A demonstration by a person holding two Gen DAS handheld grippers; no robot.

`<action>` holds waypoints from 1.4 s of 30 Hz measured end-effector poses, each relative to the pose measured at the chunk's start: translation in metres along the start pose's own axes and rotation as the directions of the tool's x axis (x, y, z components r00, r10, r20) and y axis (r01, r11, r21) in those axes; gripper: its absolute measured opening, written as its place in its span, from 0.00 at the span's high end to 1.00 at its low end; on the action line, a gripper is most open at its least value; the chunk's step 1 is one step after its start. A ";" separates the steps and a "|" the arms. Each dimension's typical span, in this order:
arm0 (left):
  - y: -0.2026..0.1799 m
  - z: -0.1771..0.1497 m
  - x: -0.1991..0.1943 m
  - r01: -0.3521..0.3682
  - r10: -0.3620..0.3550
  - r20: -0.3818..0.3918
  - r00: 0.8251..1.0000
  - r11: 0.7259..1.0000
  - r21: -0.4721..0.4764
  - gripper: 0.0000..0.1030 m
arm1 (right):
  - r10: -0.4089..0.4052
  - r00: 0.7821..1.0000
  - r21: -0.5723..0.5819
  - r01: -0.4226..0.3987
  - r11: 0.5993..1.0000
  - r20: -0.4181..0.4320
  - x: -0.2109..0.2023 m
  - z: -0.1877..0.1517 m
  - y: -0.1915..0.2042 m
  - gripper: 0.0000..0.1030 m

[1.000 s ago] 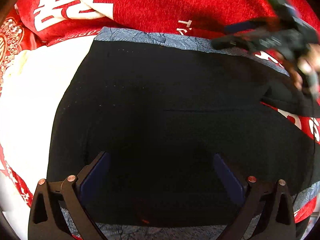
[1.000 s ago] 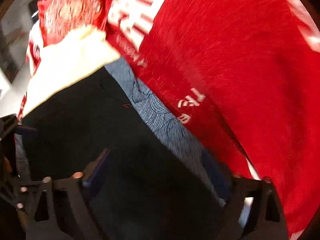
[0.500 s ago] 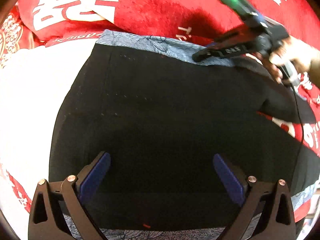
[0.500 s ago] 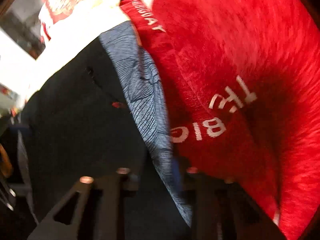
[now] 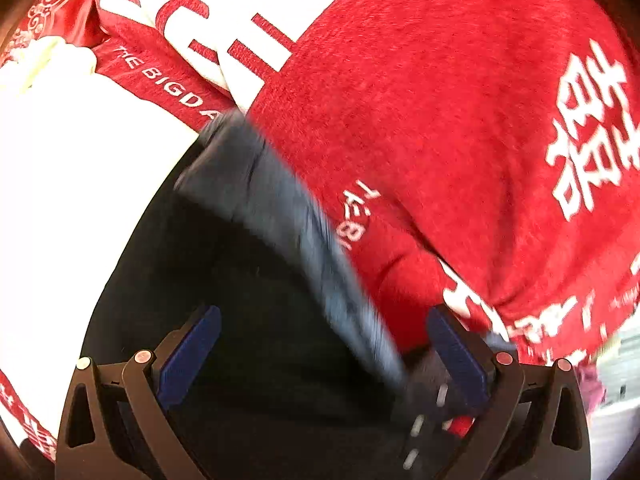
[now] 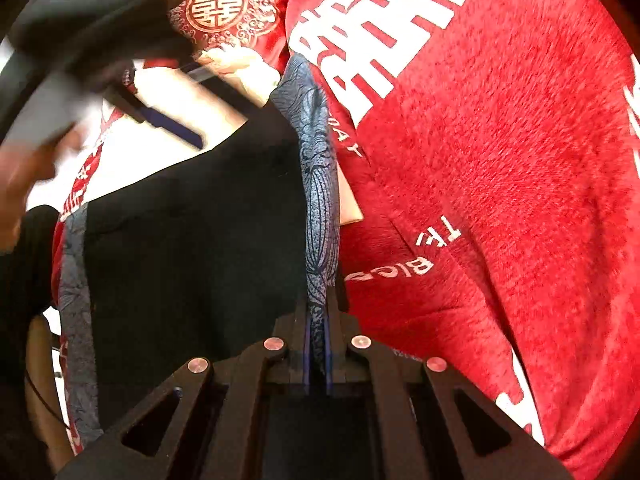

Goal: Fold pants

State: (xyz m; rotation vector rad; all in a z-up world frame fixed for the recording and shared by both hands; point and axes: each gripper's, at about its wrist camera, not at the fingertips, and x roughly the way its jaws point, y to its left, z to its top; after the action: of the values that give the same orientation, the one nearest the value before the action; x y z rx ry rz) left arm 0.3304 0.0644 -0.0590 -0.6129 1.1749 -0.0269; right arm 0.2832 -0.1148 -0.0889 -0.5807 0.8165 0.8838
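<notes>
Left wrist view: left gripper (image 5: 324, 354), jaws spread, is now hovering over the black pants (image 5: 240, 312) lying on the red blanket (image 5: 460, 120).
Right wrist view: right gripper (image 6: 317, 354), having just closed, is pinching the pants' patterned grey hem (image 6: 318, 216).

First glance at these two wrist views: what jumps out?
The red blanket with big white characters fills the upper right of both views. Against it lie the black pants, and the right claw is clamped shut on their blue-grey patterned edge at the bottom centre of its own view. The left claw stands open over the pants, holding nothing.
</notes>
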 end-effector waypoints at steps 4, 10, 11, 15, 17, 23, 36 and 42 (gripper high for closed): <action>0.008 0.000 0.031 -0.119 0.117 -0.046 0.992 0.992 -0.036 0.55 | -0.036 0.999 0.002 0.036 0.999 0.007 0.003 -0.006 0.017 0.95; 0.030 -0.033 0.029 -0.045 0.040 -0.068 0.997 0.996 -0.073 0.88 | -0.080 0.997 -0.013 0.080 0.997 0.007 0.004 -0.012 0.027 0.95; 0.031 -0.042 0.022 -0.037 0.034 -0.045 0.998 0.997 -0.065 0.88 | -0.093 0.996 -0.026 0.094 0.995 0.009 0.005 -0.013 0.029 0.95; 0.028 -0.055 0.013 -0.068 0.068 -0.001 0.998 0.998 -0.011 0.89 | -0.100 0.995 -0.037 0.100 0.994 0.002 0.005 -0.014 0.026 0.76; 0.031 -0.056 0.016 -0.079 0.079 -0.010 0.997 0.997 -0.007 0.89 | -0.070 0.997 -0.019 0.070 0.997 0.010 0.001 -0.013 0.015 0.16; 0.032 -0.060 0.015 -0.067 0.066 -0.017 0.998 0.998 -0.011 0.89 | -0.072 0.994 -0.107 0.063 0.992 -0.087 0.020 -0.006 -0.016 0.10; 0.041 -0.134 -0.070 0.009 -0.023 0.073 0.997 0.983 0.181 0.89 | -0.077 0.997 -0.031 0.076 0.997 -0.029 -0.056 -0.021 0.028 0.90; 0.100 -0.176 -0.058 0.024 -0.026 0.011 1.000 0.992 0.127 0.89 | -0.226 0.974 -0.102 0.221 0.970 -0.035 -0.060 -0.058 0.133 0.90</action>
State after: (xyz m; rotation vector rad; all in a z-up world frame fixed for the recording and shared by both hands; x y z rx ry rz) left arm 0.1249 0.0906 -0.0992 -0.5148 1.1437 -0.1180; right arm 0.1259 -0.1144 -0.0881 -0.7666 0.7360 0.7077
